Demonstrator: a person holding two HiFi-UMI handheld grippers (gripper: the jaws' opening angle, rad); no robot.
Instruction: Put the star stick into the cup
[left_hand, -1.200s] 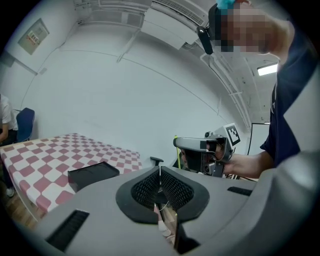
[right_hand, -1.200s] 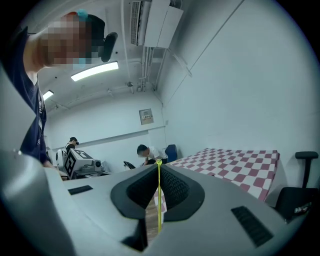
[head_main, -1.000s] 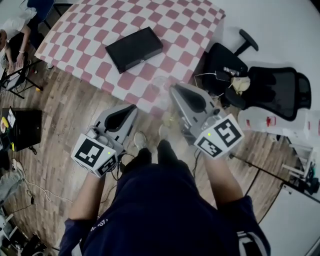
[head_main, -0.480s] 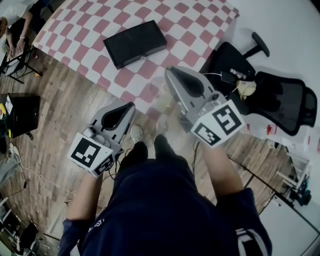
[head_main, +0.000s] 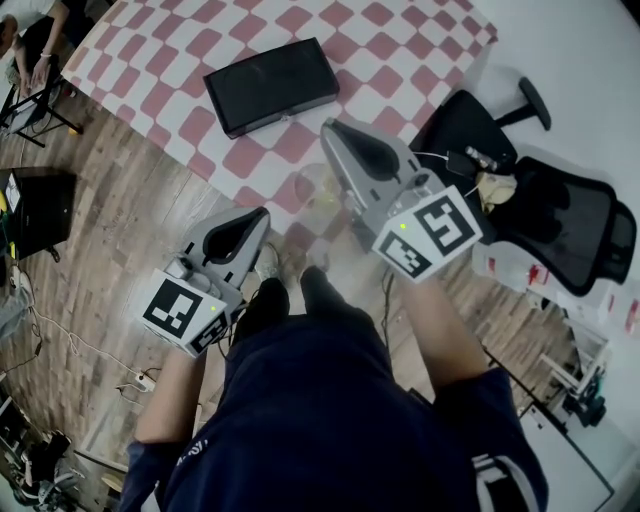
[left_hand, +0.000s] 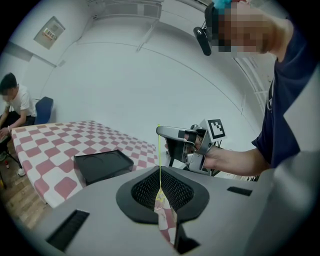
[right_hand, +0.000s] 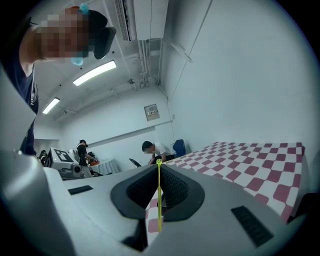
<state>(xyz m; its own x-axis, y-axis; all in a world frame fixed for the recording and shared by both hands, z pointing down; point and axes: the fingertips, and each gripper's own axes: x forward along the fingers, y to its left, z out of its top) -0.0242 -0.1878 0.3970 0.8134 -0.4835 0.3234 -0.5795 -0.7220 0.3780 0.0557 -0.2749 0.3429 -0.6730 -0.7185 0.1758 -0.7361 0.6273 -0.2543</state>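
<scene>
I stand off the near corner of the checkered table. My left gripper hangs low over the wooden floor. My right gripper is higher, its tip over the table's edge. In each gripper view the jaws meet at the tip. A thin yellow-green stick stands upright between the left pads, and another thin stick stands between the right pads. No star shape can be made out on either. A faint clear cup-like shape with a yellowish bit shows at the table's edge between the two tips.
A flat black tray lies on the checkered cloth. A black office chair stands right of the table. A dark box and cables lie on the floor to the left. People sit at the far left.
My right gripper has moved up and forward, from off the table's edge to over it. The left gripper has hardly moved.
</scene>
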